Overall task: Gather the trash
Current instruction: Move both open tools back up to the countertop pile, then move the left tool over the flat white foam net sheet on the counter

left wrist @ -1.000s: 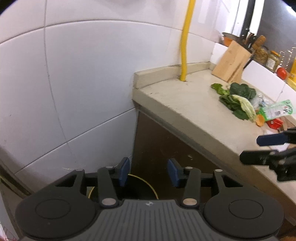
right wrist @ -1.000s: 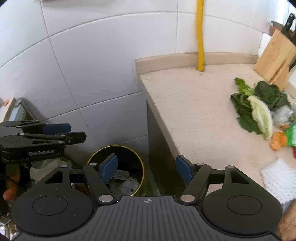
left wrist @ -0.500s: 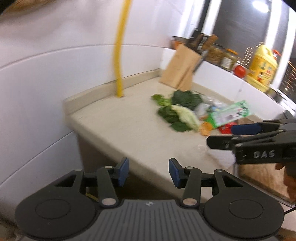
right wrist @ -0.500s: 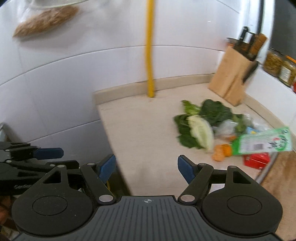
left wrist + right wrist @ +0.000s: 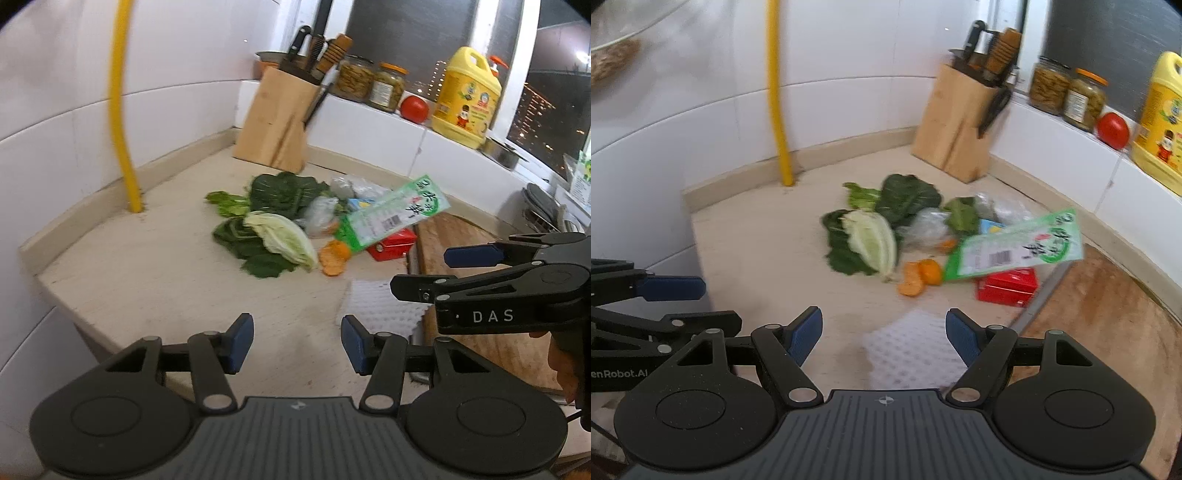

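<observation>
A: Plainly, most of the collecting is left. Ahead of both grippers a heap of trash lies on the beige stone counter (image 5: pixel 155 280): dark green wilted leaves (image 5: pixel 284 194), a pale cabbage piece (image 5: pixel 284 236), orange peel (image 5: pixel 332 256), a green printed plastic wrapper (image 5: pixel 395 212), a small red carton (image 5: pixel 393 245) and crumpled clear film (image 5: pixel 321 216).

B: And nearer?

A: A white foam mesh sheet (image 5: pixel 908 350) lies on the counter just beyond the right gripper (image 5: pixel 884 334), in line with its gap.

B: Do the grippers hold anything?

A: No. The right gripper's jaws stand wide apart with nothing pressed between them. The left gripper (image 5: pixel 297 341) is about half spread and its jaws are opening, with only bare counter beyond them.

B: So nothing is picked up at this moment?

A: Nothing. Both hang above the counter edge, short of the heap.
</observation>
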The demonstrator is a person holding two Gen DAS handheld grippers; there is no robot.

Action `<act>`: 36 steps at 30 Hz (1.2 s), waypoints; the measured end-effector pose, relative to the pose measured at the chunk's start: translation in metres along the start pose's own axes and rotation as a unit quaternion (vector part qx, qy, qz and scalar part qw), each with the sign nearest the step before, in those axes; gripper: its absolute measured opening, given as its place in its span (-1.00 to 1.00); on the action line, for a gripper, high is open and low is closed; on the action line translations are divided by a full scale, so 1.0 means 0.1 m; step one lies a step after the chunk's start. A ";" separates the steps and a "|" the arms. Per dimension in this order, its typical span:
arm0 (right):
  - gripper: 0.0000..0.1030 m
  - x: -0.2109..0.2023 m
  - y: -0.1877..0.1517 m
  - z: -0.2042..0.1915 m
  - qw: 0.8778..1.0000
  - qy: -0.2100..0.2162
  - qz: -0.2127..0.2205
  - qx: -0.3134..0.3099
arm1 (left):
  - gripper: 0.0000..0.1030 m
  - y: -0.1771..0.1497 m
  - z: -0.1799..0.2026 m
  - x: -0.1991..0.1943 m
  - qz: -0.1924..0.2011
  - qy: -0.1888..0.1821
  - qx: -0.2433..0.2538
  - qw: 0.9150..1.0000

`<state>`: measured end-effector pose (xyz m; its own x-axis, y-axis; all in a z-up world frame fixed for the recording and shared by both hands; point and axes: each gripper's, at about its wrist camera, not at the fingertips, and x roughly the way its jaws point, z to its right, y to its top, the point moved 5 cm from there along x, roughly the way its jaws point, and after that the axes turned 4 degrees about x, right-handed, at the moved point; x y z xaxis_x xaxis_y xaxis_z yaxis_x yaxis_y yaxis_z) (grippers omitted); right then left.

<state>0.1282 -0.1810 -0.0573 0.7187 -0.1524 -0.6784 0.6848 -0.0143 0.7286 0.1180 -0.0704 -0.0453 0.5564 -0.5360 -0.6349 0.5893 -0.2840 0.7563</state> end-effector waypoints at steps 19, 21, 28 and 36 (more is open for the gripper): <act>0.54 0.32 0.02 0.25 0.999 -0.013 -0.037 -0.021 | -0.11 0.14 0.18 0.35 -0.032 -0.015 0.006 0.999; 0.54 0.35 0.04 0.24 0.999 -0.009 -0.039 -0.031 | -0.11 0.14 0.16 0.37 -0.037 -0.010 0.002 0.999; 0.54 0.44 0.04 0.25 0.996 0.003 -0.067 -0.059 | -0.11 0.15 0.22 0.39 -0.054 -0.039 -0.007 0.998; 0.55 0.41 -0.01 0.47 0.993 -0.016 -0.098 -0.062 | -0.11 0.23 0.43 0.53 -0.063 -0.071 0.024 0.995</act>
<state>0.1514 -0.2337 -0.0810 0.5673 -0.1909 -0.8011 0.8221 0.0746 0.5645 0.1360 -0.1395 -0.0542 0.3890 -0.6000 -0.6991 0.6184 -0.3923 0.6809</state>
